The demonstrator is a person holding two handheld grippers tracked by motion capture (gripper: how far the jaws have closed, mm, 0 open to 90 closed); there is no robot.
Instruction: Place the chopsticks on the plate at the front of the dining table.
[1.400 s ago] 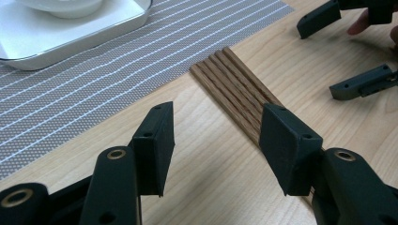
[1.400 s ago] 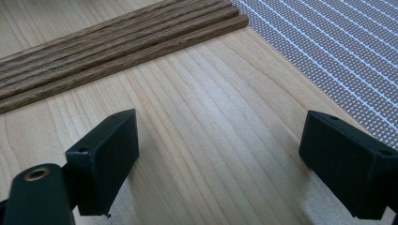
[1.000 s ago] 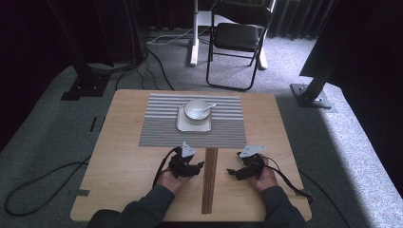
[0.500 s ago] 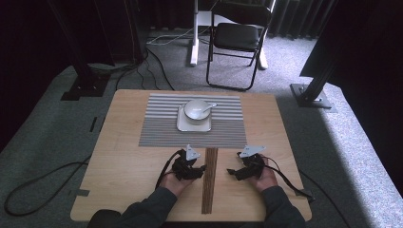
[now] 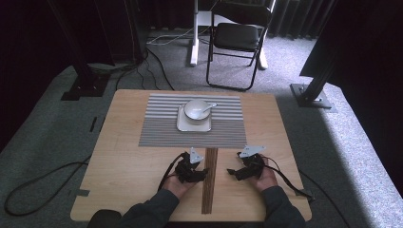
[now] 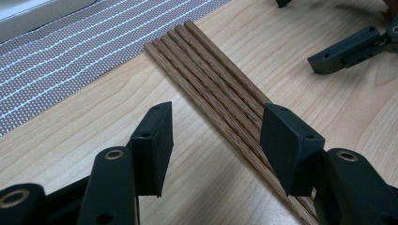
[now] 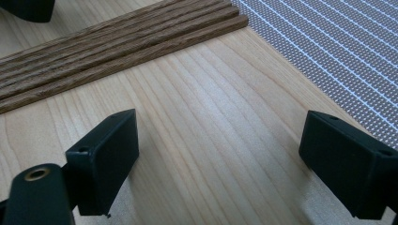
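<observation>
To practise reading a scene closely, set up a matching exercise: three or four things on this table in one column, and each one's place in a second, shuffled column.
Things:
1. chopsticks
2. bowl
3. placemat
4. left gripper

Places:
A. on the white square plate
B. open, straddling the sticks
C. lying between the two grippers
D. under the plate, at the table's far half

Pairs: 1-C, 2-A, 3-D, 4-B

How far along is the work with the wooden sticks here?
Early. Done: nothing lifted; the row of brown wooden sticks lies flat on the table. In hand: the left gripper, open, straddles some sticks. Left: closing and lifting; the right gripper waits open beside them.
</observation>
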